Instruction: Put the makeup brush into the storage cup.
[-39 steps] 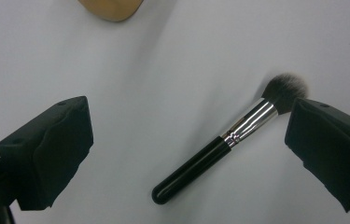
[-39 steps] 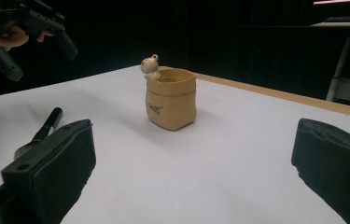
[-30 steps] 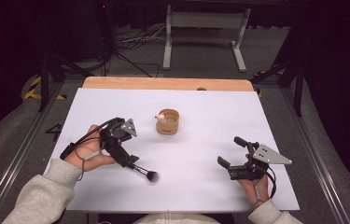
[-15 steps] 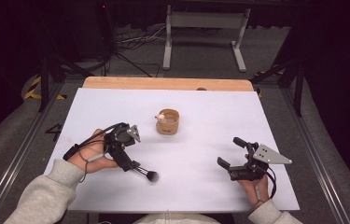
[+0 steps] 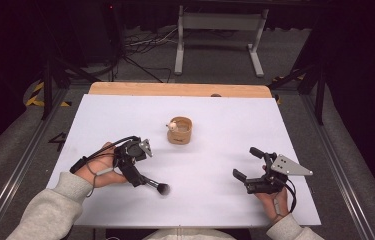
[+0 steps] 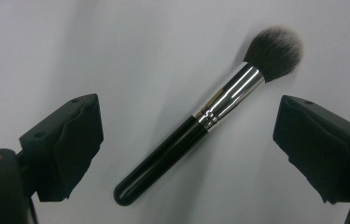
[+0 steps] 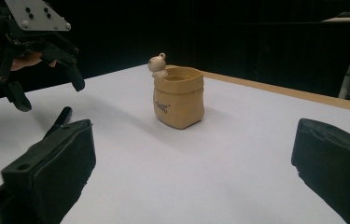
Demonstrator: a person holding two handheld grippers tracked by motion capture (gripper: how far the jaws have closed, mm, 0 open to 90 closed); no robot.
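White sheet (image 5: 215,200) covers the table; a bare wooden strip (image 5: 180,89) runs along the far edge. Room beyond is dark: grey floor, a tangle of cables (image 5: 140,47) on it at far left, a grey metal stand (image 5: 218,30) behind the table, yellow-black hazard tape (image 5: 37,95) on the floor by the left corner. Count on the table: one makeup brush (image 6: 200,119), one tan pouch-shaped cup (image 7: 178,95) with a small bear figure (image 7: 156,64) at its rim, two hand-held grippers. The brush lies flat on the sheet at near left, black handle, silver ferrule, dark bristle head pointing away from the left gripper (image 6: 186,140). That gripper hangs just over it with jaws spread wide, one either side of the handle, neither pad touching it; the jaws have just been closing a little, brush between them but not gripped. Right gripper (image 7: 191,158) rests low at near right, well apart from the brush, jaws wide apart with nothing between them, aimed toward the cup. Cup stands upright near the table's middle, between the two grippers and farther back. Grey sleeves (image 5: 50,212) enter from the near edge.
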